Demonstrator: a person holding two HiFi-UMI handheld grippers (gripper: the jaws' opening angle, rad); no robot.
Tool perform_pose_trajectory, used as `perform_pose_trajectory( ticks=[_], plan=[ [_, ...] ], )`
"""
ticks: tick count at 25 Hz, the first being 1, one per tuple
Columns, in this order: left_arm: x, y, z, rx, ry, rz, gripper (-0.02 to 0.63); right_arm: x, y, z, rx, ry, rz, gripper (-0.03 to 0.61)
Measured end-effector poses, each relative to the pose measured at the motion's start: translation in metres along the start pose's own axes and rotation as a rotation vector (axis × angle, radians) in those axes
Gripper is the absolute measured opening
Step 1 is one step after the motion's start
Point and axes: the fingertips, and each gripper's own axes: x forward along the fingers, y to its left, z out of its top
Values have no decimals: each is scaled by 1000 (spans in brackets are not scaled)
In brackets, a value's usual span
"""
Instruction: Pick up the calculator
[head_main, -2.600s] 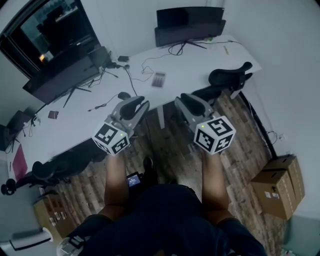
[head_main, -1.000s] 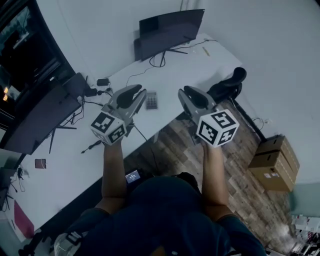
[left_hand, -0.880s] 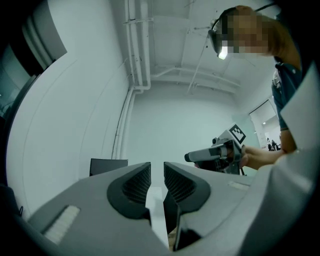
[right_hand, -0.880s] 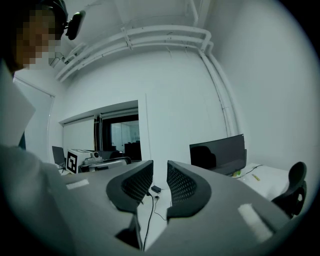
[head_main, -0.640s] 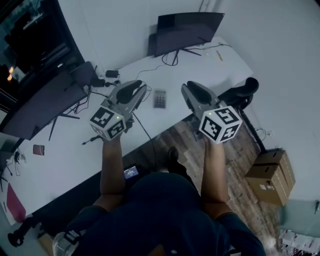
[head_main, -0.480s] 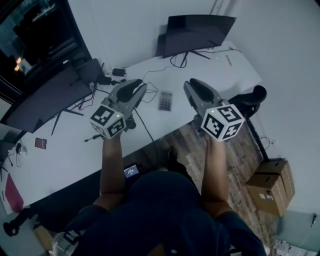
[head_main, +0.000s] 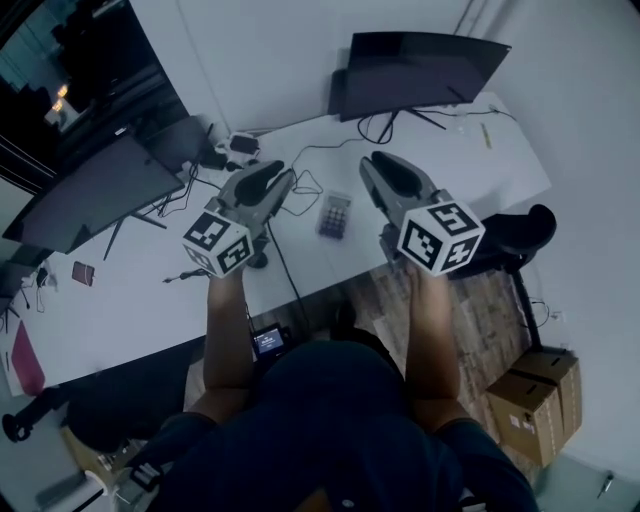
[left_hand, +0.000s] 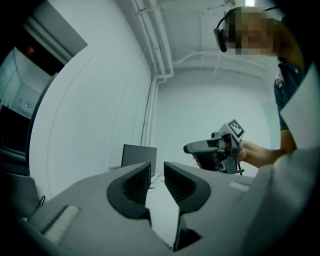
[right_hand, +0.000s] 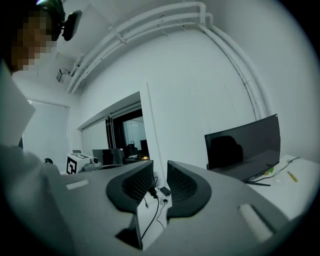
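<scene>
The grey calculator (head_main: 334, 215) lies flat on the white desk (head_main: 440, 160), near its front edge. In the head view it shows between my two grippers, a little beyond their bodies. My left gripper (head_main: 266, 178) hovers just left of it, and my right gripper (head_main: 381, 166) just right of it. Both are held level above the desk. The left gripper (left_hand: 157, 176) has only a narrow gap between its jaws, with nothing in it. The right gripper (right_hand: 160, 184) looks the same, empty. Neither gripper view shows the calculator.
A dark monitor (head_main: 420, 70) stands at the back of the desk and another (head_main: 90, 195) at the left. Cables (head_main: 300, 160) and a power adapter (head_main: 243, 143) lie behind the calculator. An office chair (head_main: 525, 235) and cardboard boxes (head_main: 530, 405) stand at the right on the wooden floor.
The person has stepped up to the desk. Both grippers came forward over its front edge, and the calculator now lies between them. The jaws look unchanged.
</scene>
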Motion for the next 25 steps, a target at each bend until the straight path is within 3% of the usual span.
perform_pose_trajectory(
  ticks=[25],
  plan=[
    [116,43,-181,-238,285,71,103,19,-143,-87,177,135,-3,71]
  ],
)
